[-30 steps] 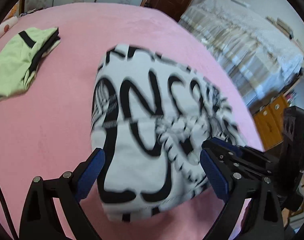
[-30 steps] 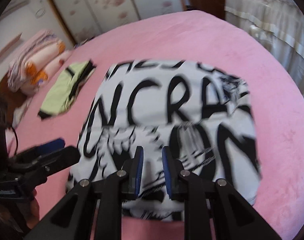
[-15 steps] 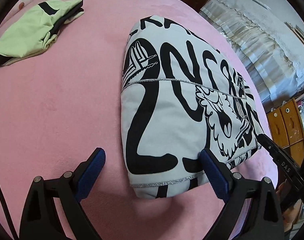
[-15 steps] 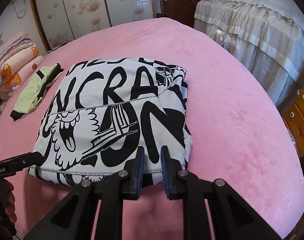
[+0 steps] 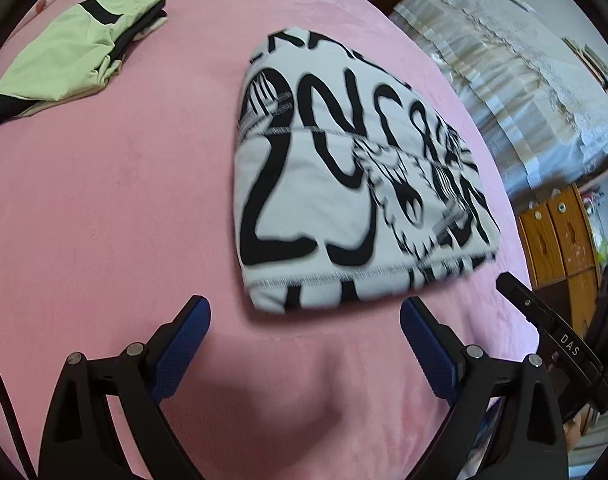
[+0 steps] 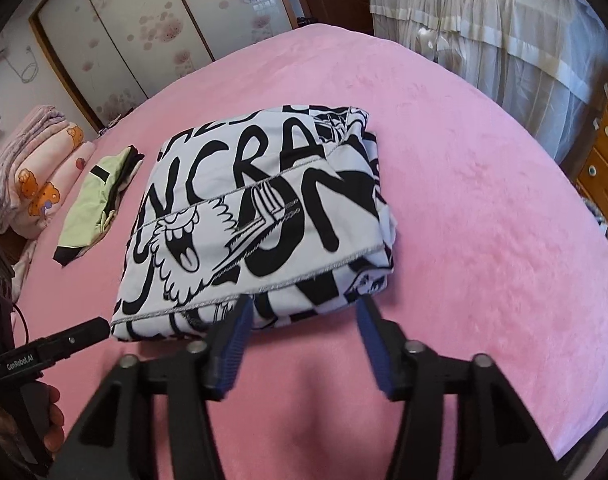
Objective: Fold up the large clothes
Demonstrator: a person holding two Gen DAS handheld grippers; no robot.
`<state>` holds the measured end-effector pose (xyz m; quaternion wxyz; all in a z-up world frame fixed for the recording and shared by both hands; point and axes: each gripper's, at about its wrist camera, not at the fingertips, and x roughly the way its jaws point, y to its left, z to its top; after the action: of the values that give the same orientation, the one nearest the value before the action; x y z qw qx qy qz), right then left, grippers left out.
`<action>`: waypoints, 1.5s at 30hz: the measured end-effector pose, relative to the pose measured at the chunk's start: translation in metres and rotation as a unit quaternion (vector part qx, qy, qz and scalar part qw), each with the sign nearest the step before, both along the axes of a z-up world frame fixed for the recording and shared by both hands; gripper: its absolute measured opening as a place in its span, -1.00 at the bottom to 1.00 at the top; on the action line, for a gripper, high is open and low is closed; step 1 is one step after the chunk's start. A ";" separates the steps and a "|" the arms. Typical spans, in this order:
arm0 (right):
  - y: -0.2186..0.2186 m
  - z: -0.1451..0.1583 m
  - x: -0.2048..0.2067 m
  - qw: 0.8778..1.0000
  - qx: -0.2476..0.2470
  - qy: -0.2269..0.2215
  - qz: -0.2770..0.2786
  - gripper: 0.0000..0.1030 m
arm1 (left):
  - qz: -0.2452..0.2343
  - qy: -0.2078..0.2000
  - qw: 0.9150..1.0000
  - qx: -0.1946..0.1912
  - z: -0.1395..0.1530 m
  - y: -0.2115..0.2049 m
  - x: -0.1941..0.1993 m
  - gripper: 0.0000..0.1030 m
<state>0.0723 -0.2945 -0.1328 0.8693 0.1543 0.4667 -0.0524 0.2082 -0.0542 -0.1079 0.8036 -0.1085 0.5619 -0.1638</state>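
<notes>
A white garment with bold black lettering [image 5: 344,184] [image 6: 255,216] lies folded into a thick rectangle on the pink bedcover [image 5: 103,220] [image 6: 484,240]. My left gripper [image 5: 304,312] is open, its blue pads wide apart just short of the garment's near edge, touching nothing. My right gripper [image 6: 304,312] is opening at the near hem; its left pad overlaps the hem's edge in the picture, and nothing is pinched between the pads. Each gripper's black tip shows at the edge of the other's view.
A folded lime-green and black garment [image 5: 75,56] [image 6: 99,204] lies on the bedcover beyond the white one. Stacked pink quilts [image 6: 31,168] sit at the bed's far left. A lace-draped bed [image 6: 504,28] and wooden drawers [image 5: 560,236] stand to the right.
My right gripper's jaws, nearly shut on the garment's near hem before, have spread apart and let it go. Both grippers have drawn back from the garment, which now lies flat.
</notes>
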 end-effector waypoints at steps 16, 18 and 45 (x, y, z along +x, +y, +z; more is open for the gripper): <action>0.011 0.049 -0.011 0.998 -0.046 -0.006 0.033 0.58 | 0.003 -0.011 1.000 -0.002 0.052 0.010 -0.005 0.85; 0.006 0.058 -0.005 0.998 -0.045 -0.011 0.038 0.58 | -0.001 -0.016 1.000 -0.002 0.059 0.012 0.002 0.85; -0.107 -0.047 0.145 0.980 0.144 0.128 0.050 0.85 | -0.008 0.096 0.993 -0.067 -0.051 0.002 0.141 0.85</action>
<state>0.2176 -0.4019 -0.1802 0.7723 0.2466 0.5842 0.0393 0.3490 -0.0525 -0.1584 0.7354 -0.1725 0.6250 -0.1967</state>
